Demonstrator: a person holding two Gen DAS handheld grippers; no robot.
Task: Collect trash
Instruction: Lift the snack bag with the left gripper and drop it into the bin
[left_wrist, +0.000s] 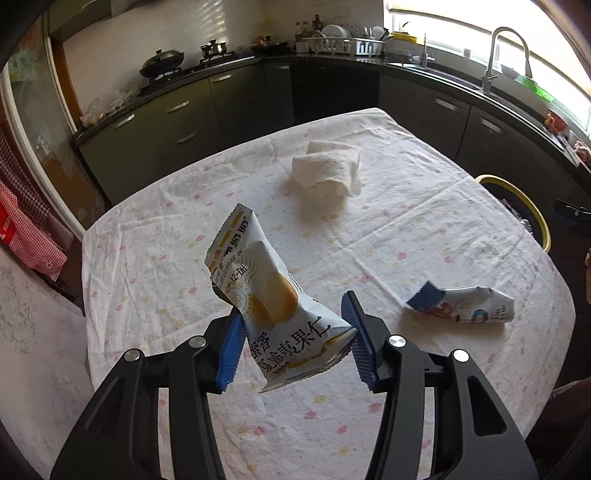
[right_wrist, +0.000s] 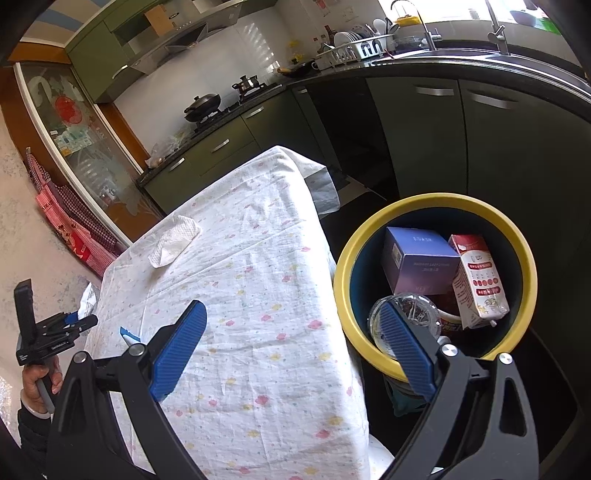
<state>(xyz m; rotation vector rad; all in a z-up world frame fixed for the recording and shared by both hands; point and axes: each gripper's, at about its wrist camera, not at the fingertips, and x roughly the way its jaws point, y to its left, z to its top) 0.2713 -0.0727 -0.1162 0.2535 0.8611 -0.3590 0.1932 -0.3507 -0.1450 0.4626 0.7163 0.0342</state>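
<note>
We hold one snack packet (left_wrist: 273, 295) in the left gripper (left_wrist: 295, 332), its blue pads pressed against the packet's sides, lifted clear above the table (left_wrist: 388, 229). One more wrapper (left_wrist: 465, 304) lies on the cloth near the right edge, and one folded white towel (left_wrist: 328, 168) sits toward the far side. Our right gripper (right_wrist: 291, 347) stands wide and holds nothing. At its right is one yellow-rimmed bin (right_wrist: 436, 201) holding one purple box (right_wrist: 417, 258), one red-and-white carton (right_wrist: 478, 282) and one clear cup (right_wrist: 406, 317).

White tablecloth (left_wrist: 369, 236) with pastel flowers, yellow-rimmed bin (right_wrist: 436, 201), blue pads (right_wrist: 181, 341)
</note>
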